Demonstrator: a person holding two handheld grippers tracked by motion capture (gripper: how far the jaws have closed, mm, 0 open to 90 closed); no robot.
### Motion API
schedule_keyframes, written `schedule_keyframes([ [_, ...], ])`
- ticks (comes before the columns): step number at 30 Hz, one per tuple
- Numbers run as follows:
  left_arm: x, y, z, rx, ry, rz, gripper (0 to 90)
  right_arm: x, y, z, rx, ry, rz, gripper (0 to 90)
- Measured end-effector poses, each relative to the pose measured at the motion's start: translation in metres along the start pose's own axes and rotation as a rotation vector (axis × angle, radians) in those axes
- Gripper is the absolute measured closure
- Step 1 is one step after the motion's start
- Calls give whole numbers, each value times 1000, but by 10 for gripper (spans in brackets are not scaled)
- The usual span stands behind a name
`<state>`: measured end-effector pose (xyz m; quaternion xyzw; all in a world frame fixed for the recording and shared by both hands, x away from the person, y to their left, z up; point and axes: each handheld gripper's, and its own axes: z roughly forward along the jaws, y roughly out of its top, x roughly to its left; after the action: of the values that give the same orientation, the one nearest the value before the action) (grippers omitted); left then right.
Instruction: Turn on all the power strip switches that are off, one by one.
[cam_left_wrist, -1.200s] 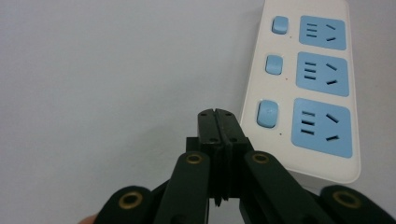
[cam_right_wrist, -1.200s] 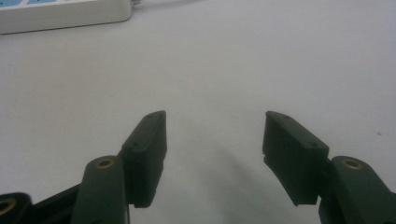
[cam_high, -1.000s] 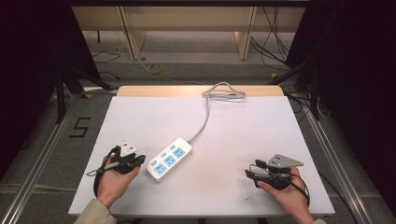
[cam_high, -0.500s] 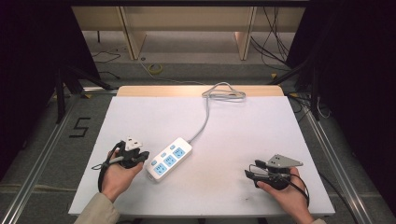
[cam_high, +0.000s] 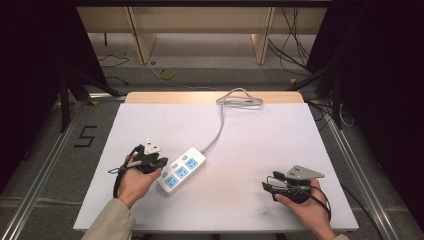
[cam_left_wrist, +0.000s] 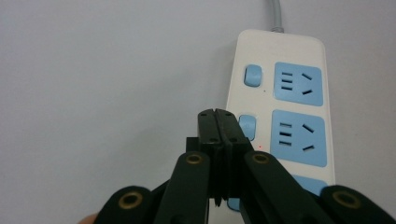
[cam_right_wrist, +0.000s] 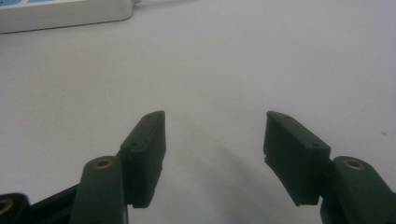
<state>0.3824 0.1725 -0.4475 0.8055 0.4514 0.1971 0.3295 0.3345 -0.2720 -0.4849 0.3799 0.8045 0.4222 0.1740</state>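
Here, a long white plastic power strip with three blue sockets and blue rocker switches (cam_high: 182, 170) lies left of centre on the white tabletop (cam_high: 260, 145), its grey cable (cam_high: 218, 131) running toward the top of the frame to a loose coil at the far wooden edge. The black two-jaw left gripper (cam_high: 161, 161), in the lower left of the high view, hovers at the strip's near-left side; in the left gripper view its jaws are pressed flat together with nothing between them, their tips over the middle blue switch (cam_left_wrist: 248, 127), beside which a small red light glows. Whether the tips touch the switch cannot be told. The black right gripper (cam_high: 266, 186), topped by a grey three-cornered plate, rests in the lower right, well apart from the strip, its jaws spread wide and empty over bare table.

The work in hand looks like pressing a switch with the closed tips. The risk is a glancing push: nothing steadies the strip, so a sideways press could slide or pivot it on the smooth surface. Narrow tips could also slip off the rounded rocker toward the neighbouring socket.
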Motion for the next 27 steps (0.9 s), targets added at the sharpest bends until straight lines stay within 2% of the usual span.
schedule_keyframes([
  [12, -15, 21, 21, 18, -26, 36, 898, 0, 0, 0, -2, 0, 2, 399],
  [27, -26, 35, 40, 28, -45, 49, 898, 0, 0, 0, -1, 0, 0, 400],
])
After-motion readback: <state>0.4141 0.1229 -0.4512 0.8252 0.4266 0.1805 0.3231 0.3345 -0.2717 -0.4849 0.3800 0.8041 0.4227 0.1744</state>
